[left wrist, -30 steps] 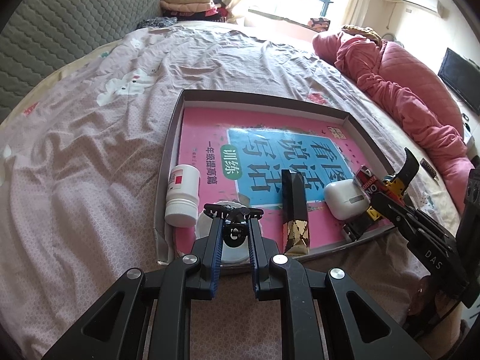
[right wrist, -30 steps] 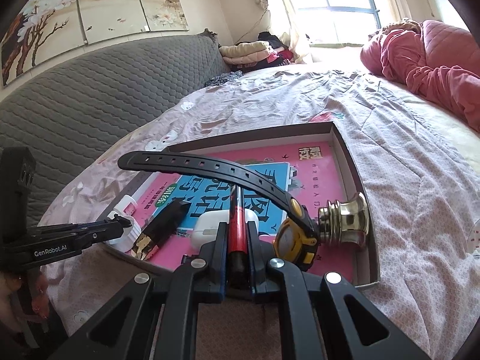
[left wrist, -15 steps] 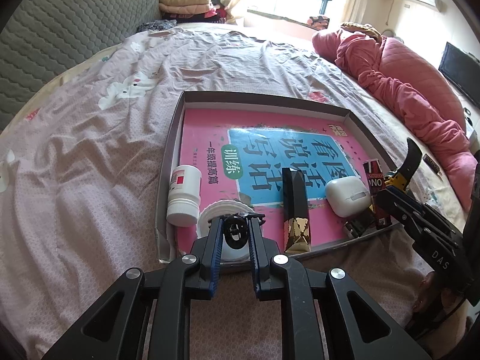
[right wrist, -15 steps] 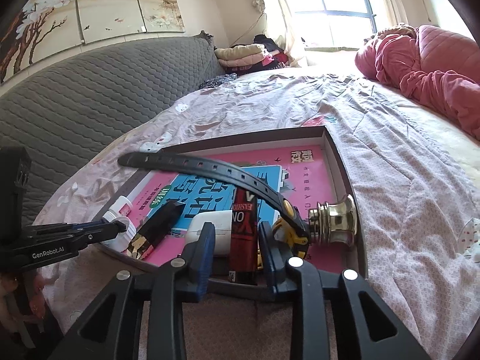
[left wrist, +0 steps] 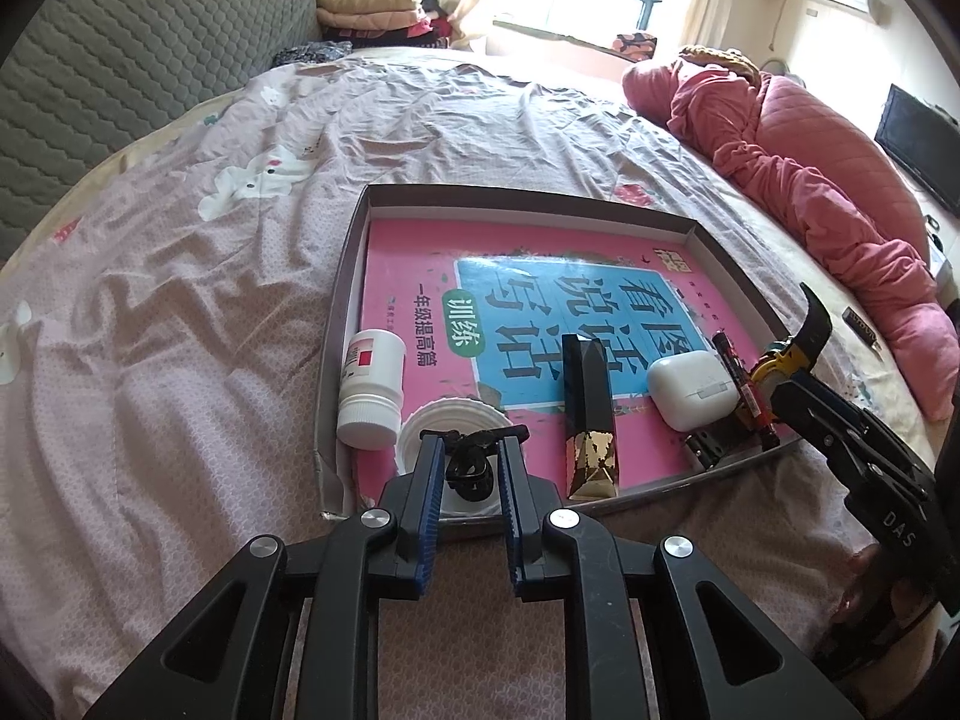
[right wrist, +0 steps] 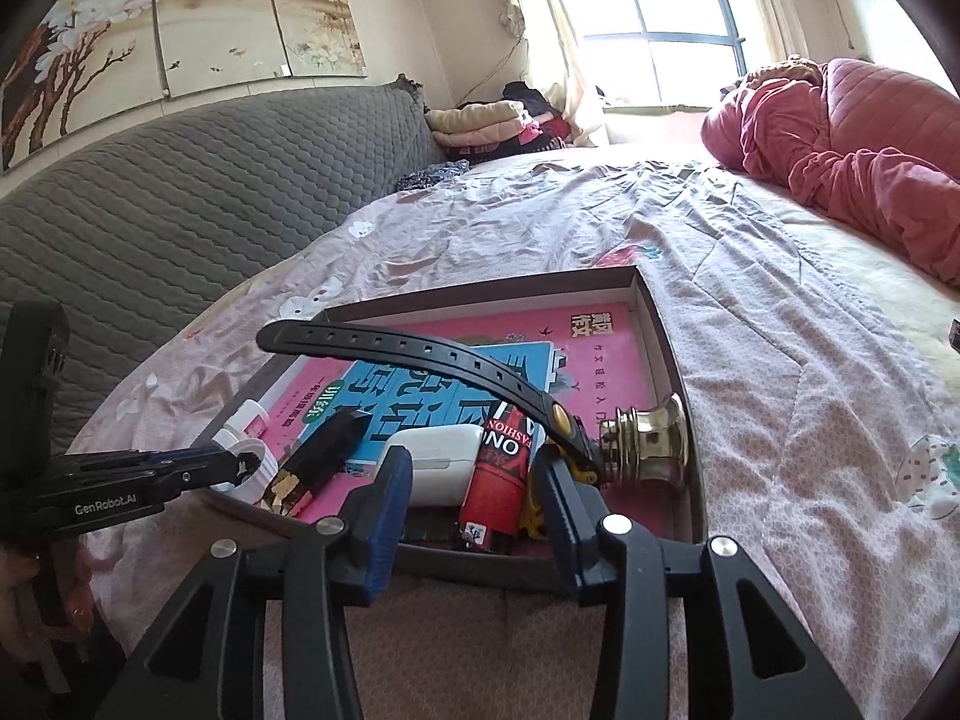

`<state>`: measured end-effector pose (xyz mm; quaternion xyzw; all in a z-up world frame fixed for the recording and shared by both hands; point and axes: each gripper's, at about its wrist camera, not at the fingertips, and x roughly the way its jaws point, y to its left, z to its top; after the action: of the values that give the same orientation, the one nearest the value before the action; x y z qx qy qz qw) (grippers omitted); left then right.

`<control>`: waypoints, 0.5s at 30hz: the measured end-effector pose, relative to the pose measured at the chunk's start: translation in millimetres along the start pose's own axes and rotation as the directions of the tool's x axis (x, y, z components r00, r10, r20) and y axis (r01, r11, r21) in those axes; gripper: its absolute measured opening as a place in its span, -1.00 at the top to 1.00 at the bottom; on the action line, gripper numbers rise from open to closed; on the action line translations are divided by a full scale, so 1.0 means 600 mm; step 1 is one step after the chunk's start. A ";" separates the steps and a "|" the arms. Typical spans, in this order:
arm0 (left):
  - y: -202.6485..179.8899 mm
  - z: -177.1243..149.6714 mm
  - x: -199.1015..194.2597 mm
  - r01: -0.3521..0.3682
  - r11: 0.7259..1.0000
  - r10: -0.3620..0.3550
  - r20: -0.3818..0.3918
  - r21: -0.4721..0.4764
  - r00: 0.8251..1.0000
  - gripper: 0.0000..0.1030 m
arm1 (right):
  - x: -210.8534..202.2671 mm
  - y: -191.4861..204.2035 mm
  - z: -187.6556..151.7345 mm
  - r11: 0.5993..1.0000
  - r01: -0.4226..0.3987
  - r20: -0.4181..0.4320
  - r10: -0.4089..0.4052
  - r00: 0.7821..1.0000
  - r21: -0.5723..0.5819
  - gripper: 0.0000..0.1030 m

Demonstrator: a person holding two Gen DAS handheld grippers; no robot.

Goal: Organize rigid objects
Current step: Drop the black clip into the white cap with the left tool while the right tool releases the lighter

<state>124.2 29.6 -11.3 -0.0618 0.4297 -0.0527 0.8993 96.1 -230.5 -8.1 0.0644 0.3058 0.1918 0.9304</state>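
Tray point(left wrist: 345, 276) of shallow brown cardboard sits on your pink printed bedsheet point(left wrist: 180, 300), lined by one pink and blue workbook point(left wrist: 540, 300) with everything lying on it. From the left you have one white plastic pill bottle point(left wrist: 371, 387) on its side, one round white lid point(left wrist: 447, 420), and your left gripper point(left wrist: 469, 459) clamped on one small black clip point(left wrist: 471, 468) over that lid. Next come one faceted black and gold tube point(left wrist: 587, 414), one white earbud case point(left wrist: 690, 390), then one red cylinder lettered in white point(right wrist: 501, 468) (it lies loose between your right gripper point(right wrist: 474, 483) fingers, whose jaws have just been opening and stand apart from it). Rightmost are one yellow watch with a long black strap point(right wrist: 420, 354) and one brass door knob point(right wrist: 651, 438), just beside the tray's right wall.
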 end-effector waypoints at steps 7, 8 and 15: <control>-0.004 -0.005 -0.014 0.017 1.000 -0.017 0.009 -0.003 1.000 0.29 | -0.022 0.003 -0.003 1.000 0.005 0.034 -0.006 0.999 0.017 0.02; -0.004 -0.006 -0.016 0.019 1.000 -0.019 0.009 -0.002 1.000 0.26 | -0.024 0.003 -0.003 1.000 0.005 0.035 -0.006 0.999 0.019 0.02; -0.006 -0.011 -0.030 0.028 1.000 -0.028 0.016 -0.004 0.999 0.09 | -0.038 0.013 -0.008 1.000 0.029 0.041 -0.029 0.999 0.013 -0.05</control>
<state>107.6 28.1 -1.1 -0.0700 0.4215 -0.0640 0.9019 74.1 -232.3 2.1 0.0699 0.2889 0.1750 0.9386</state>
